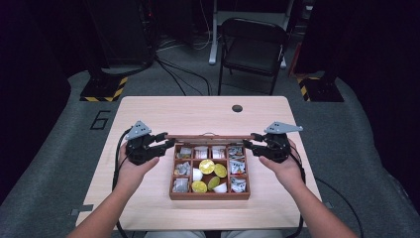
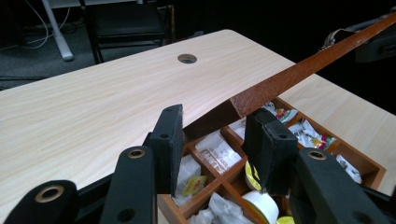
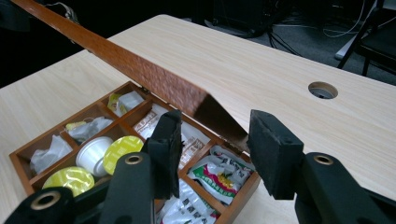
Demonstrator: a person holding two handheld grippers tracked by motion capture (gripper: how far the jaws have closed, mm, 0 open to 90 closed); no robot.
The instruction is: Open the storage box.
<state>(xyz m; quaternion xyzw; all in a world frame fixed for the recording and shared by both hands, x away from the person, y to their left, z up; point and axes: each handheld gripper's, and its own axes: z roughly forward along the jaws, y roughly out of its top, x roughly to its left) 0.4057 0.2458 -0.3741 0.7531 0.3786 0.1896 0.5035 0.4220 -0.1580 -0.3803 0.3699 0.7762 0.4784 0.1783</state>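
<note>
Care at both lid corners is what this step seems to want. Near the tabletop's [image 1: 148,106] front edge, centred, sits the wooden box [image 1: 209,195], its compartments full of packets [image 3: 219,175] and capsules [image 1: 207,166]. Its lid [image 1: 208,136] stands raised along the far side (hinged there, apparently). The left tool [image 1: 168,143] is clamped on the lid's left end; the right tool [image 1: 249,144] brackets the right end, jaws apart, not pressing. Moving both ends evenly should stop the lid twisting.

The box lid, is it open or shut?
Open. The lid stands raised off the wooden box, so the packets and yellow cups inside show.
</note>
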